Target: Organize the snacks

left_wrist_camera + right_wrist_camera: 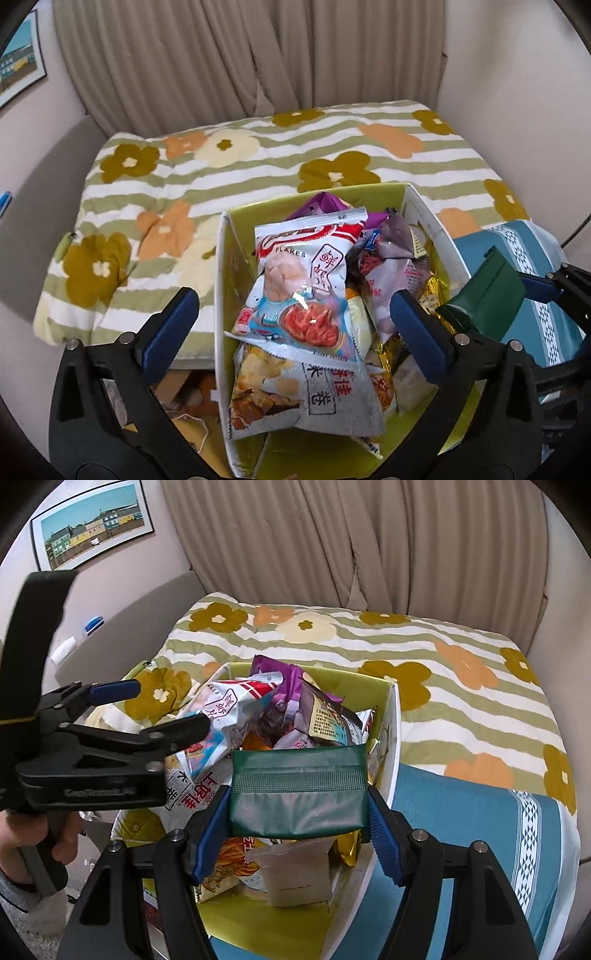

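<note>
Over the snack box [391,738], near its right wall, my right gripper [298,812] is clamped on a dark green foil pouch [297,794], pads pressing both short ends. The pouch hangs just above the pile, not yet resting on anything that I can see. My left gripper [295,325] is spread wide with nothing in it, straddling the box's left wall: one finger outside the box, one inside it above the packets.

Risks from here:
- Pile is heaped to about the box rim at the far end. The shrimp flakes bag [303,280] sits on top, tilted; a nudge from my left inner finger could tip it over the left wall.
- Foil is slick and I'm gripping by the ends only. If the pouch buckles it can slip out early and land on the right rim, then slide off onto the blue cloth [480,830].
- My two grippers are near each other over the box; swinging left with the pouch risks a clash.

Room:
- Open pocket inside the box at the near end, where green floor shows below the pouch beside the pale sachet [299,875]. Probably the best drop spot.
- Box's far and left sides border the floral quilt [221,166]: soft, clear, fine for retreat.
- Straight up out of the box looks unobstructed for both.
</note>
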Demonstrator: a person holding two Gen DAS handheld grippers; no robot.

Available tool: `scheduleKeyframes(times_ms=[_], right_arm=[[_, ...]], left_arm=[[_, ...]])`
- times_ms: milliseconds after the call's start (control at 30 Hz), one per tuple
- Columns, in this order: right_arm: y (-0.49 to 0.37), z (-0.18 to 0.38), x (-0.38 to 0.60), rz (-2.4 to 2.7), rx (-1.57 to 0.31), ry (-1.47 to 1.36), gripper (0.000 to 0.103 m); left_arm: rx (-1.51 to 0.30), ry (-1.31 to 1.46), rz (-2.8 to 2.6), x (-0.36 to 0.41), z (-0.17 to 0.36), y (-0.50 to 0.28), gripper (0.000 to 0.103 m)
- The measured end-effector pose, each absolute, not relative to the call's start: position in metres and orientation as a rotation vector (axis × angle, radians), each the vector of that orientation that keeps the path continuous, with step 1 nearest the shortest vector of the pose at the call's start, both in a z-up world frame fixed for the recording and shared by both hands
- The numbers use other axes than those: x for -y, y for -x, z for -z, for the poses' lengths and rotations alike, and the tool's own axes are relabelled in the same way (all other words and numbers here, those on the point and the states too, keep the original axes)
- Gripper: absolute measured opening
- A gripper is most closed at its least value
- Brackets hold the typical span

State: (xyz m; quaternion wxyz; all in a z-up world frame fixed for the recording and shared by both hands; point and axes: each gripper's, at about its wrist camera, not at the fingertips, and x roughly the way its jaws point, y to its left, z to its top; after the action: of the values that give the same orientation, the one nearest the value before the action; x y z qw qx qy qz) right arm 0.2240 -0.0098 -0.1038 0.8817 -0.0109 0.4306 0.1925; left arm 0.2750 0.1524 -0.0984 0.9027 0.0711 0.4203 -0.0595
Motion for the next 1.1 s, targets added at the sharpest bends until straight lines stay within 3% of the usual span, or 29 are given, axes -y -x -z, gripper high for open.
scheduleKeyframes(times_ms=[533, 567, 600, 667, 1100], right_arm=[[-0.224, 0.109, -0.012, -0.311, -0.943, 0.022, 0.067], [-0.225, 0.114, -0.014, -0.311, -0.948, 0.022, 0.074], [-0.224, 0.118, -0.014, -0.310, -0.953, 0.023, 0.090], [-0.225, 0.126, -0.016, -0.316, -0.964, 0.026, 0.103], [-0.198, 0.119, 0.004, -0.339, -0.902, 0.035, 0.103]], left_arm=[[-0.895, -0.070, 0.150, -0.202, 0.101, -0.260, 0.102], [-0.896, -0.072, 0.147, -0.203, 0.103, -0.261, 0.102], [-0.900, -0.075, 0.143, -0.204, 0.106, -0.261, 0.102], [-0.903, -0.074, 0.135, -0.208, 0.110, -0.260, 0.102], [-0.896, -0.040, 0.065, -0.195, 0.111, -0.217, 0.102]])
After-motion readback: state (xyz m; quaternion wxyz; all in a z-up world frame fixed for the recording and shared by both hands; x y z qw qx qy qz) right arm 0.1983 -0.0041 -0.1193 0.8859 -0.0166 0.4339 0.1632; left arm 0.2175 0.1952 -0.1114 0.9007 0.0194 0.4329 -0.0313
